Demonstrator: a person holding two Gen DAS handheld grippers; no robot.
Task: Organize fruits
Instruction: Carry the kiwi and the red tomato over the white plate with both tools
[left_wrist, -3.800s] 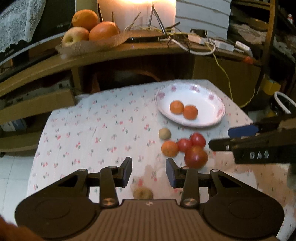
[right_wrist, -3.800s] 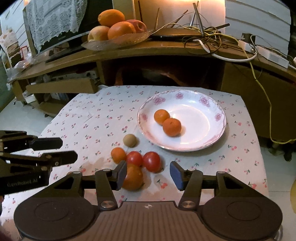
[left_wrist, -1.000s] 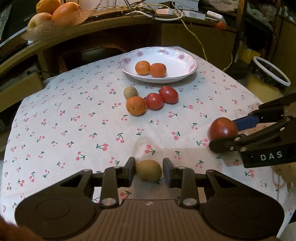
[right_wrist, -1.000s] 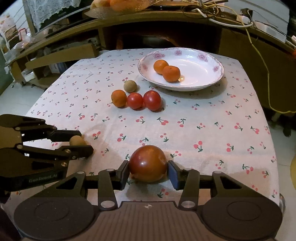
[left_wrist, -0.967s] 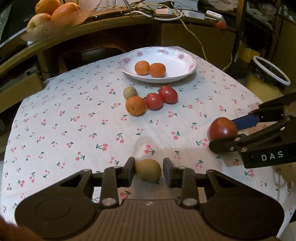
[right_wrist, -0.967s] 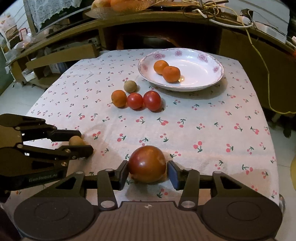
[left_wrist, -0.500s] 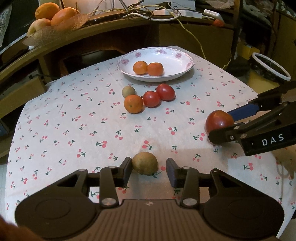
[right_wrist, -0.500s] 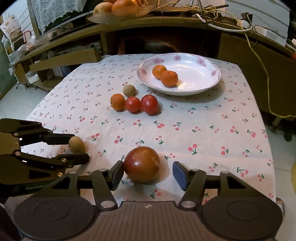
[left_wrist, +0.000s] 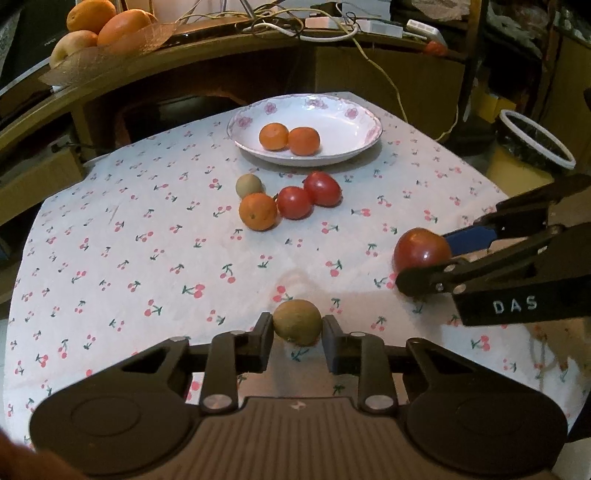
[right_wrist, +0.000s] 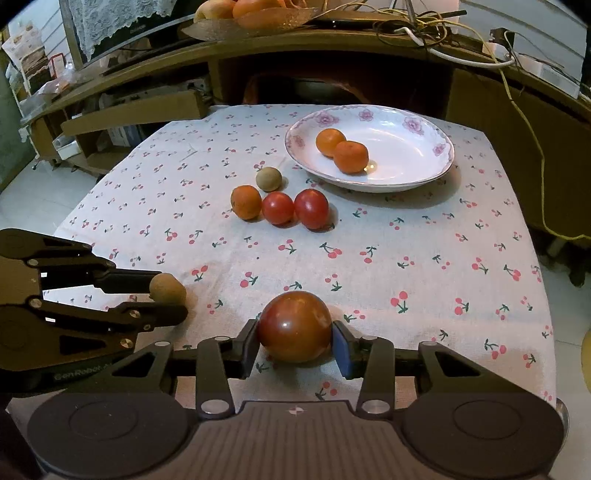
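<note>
The tablecloth (right_wrist: 406, 229) is white with small red cherries. The plate (right_wrist: 413, 173) is white with pink flowers round its rim and holds two orange mandarins (right_wrist: 341, 149). A brownish-green fruit (left_wrist: 297, 321) and a dark red tomato (right_wrist: 294, 325) lie near the front edge.

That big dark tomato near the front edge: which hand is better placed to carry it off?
The right. The right gripper's jaws have just been closing and now flank the big tomato. The left gripper has the brown fruit between its jaws.

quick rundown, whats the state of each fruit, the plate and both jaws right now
left gripper: jaws just closed in, shut on the brown fruit
brown fruit: gripped, at the cloth
right gripper: jaws just closed in, shut on the large tomato
large tomato: gripped, at the cloth
plate: upright, holding two tangerines
loose cluster: four fruits on the cloth, untouched
</note>
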